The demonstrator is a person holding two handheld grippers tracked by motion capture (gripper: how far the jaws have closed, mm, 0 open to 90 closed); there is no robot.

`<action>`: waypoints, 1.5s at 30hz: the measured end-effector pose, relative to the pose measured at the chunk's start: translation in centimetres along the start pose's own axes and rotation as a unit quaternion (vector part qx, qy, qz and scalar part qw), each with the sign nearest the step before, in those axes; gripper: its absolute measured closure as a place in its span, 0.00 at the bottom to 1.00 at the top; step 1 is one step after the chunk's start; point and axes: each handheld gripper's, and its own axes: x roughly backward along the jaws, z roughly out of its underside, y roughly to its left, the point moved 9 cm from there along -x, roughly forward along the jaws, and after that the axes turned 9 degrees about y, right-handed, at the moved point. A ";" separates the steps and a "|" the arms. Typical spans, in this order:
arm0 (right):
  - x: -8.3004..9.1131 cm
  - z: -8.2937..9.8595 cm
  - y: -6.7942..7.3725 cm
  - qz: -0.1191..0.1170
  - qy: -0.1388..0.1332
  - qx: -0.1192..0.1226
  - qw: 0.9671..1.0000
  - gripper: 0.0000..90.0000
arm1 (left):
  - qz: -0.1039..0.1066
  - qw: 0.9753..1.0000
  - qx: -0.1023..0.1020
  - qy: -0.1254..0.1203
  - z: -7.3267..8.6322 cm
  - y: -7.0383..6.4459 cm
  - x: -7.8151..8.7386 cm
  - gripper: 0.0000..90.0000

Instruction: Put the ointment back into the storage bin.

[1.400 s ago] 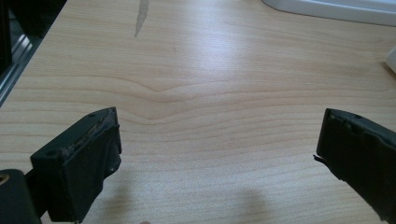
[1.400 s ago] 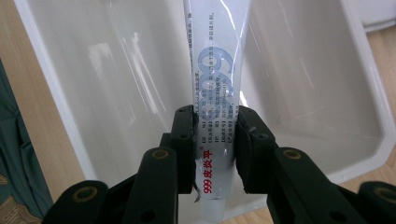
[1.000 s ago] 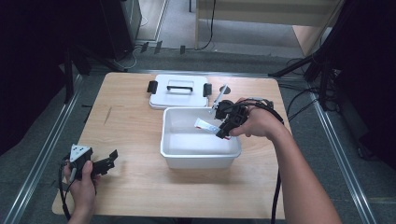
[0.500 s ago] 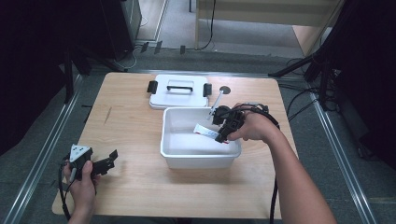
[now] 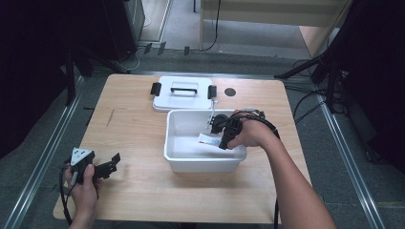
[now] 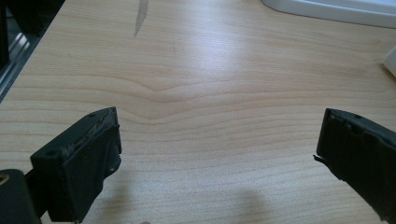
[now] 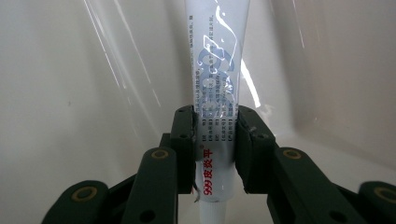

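Your right claw (image 7: 215, 154) pinches the white ointment tube (image 7: 217, 88) near one end, so most of its length hangs free and could swing, slide from the pads, or catch the wall of the white bin (image 5: 200, 160) if you tilt or jerk. The tube sits inside the bin, low over its floor. Your right forearm reaches in from the near right, wrist bent down over the rim. Your left claw (image 6: 219, 154) rests wide apart and empty on the desk (image 5: 133, 124), near the left corner.
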 end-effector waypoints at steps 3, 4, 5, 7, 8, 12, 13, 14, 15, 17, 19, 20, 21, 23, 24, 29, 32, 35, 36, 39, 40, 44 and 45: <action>-0.3 -0.1 0.0 0.003 0.009 0.002 1.000 0.80 | 0.000 1.000 0.000 0.001 0.0 0.0 0.0 0.01; -0.6 -0.1 0.0 0.003 0.022 0.000 1.000 0.80 | 0.000 1.000 0.000 0.002 0.0 0.0 0.0 0.01; -0.6 -0.1 0.0 0.003 0.022 0.000 1.000 0.80 | 0.000 1.000 0.000 0.002 0.0 0.0 0.0 0.01; -0.9 -0.2 0.1 0.004 0.034 -0.006 0.999 0.80 | 0.000 1.000 0.000 0.001 0.0 0.0 0.0 0.01; -1.1 -0.2 0.0 0.005 0.038 -0.007 0.999 0.80 | 0.000 1.000 0.000 0.001 0.0 0.0 0.0 0.01; -1.6 -0.3 0.1 0.009 0.056 -0.010 0.998 0.80 | -0.001 1.000 -0.002 0.002 0.0 -0.1 -0.1 0.01; -1.8 -0.4 0.1 0.009 0.060 -0.009 0.998 0.80 | -0.002 1.000 -0.001 0.002 0.0 0.0 -0.1 0.01; -2.1 -0.3 0.2 0.008 0.069 -0.001 0.998 0.79 | -0.002 1.000 -0.001 0.002 0.0 0.0 -0.1 0.01; -2.1 -0.3 0.2 0.008 0.069 -0.001 0.998 0.79 | -0.001 1.000 0.000 0.003 0.0 0.0 -0.1 0.01; -2.2 -0.3 0.3 0.007 0.075 0.002 0.997 0.80 | -0.001 1.000 0.000 0.003 0.0 0.0 0.0 0.01; -2.1 -0.4 0.3 0.006 0.071 -0.004 0.997 0.81 | -0.001 1.000 0.001 0.003 0.0 0.0 -0.1 0.01; -2.0 -0.4 0.3 0.006 0.068 -0.004 0.998 0.82 | 0.000 1.000 0.000 0.003 0.0 0.0 -0.1 0.01; -2.0 -0.5 0.2 0.006 0.066 -0.003 0.998 0.82 | 0.000 1.000 -0.001 0.004 0.0 0.0 -0.1 0.01; -1.8 -0.5 0.3 0.005 0.060 -0.004 0.998 0.83 | 0.000 1.000 -0.001 0.004 0.0 0.0 -0.1 0.01; -1.7 -0.5 0.3 0.004 0.058 -0.006 0.998 0.82 | 0.000 1.000 -0.001 0.004 0.0 0.0 -0.1 0.01; -1.0 -0.4 0.1 0.005 0.038 -0.013 0.999 0.78 | 0.000 1.000 -0.001 0.004 0.0 -0.1 -0.1 0.01; 0.0 -0.4 0.1 -0.004 0.011 -0.032 0.999 0.72 | 0.000 1.000 -0.001 0.005 0.1 -0.1 -0.1 0.01; 1.4 -0.3 0.2 -0.013 -0.016 -0.049 0.999 0.64 | 0.000 1.000 -0.002 0.006 0.1 -0.1 -0.1 0.01; 2.3 -0.2 0.3 -0.017 -0.034 -0.064 0.997 0.54 | 0.000 1.000 -0.002 0.006 0.1 -0.1 -0.1 0.01; 3.2 0.1 0.3 -0.014 -0.043 -0.075 0.996 0.41 | 0.000 1.000 -0.003 0.006 0.1 -0.1 -0.1 0.01; 4.2 0.5 0.3 -0.005 -0.049 -0.088 0.995 0.31 | 0.000 1.000 -0.003 0.006 0.1 -0.1 -0.1 0.01; 5.6 1.2 0.4 0.004 -0.057 -0.102 0.993 0.11 | -0.001 1.000 -0.001 0.005 0.0 -0.1 -0.1 0.01; 6.1 1.4 0.5 0.001 -0.062 -0.105 0.993 0.07 | -0.001 1.000 -0.003 0.005 0.0 -0.1 -0.1 0.01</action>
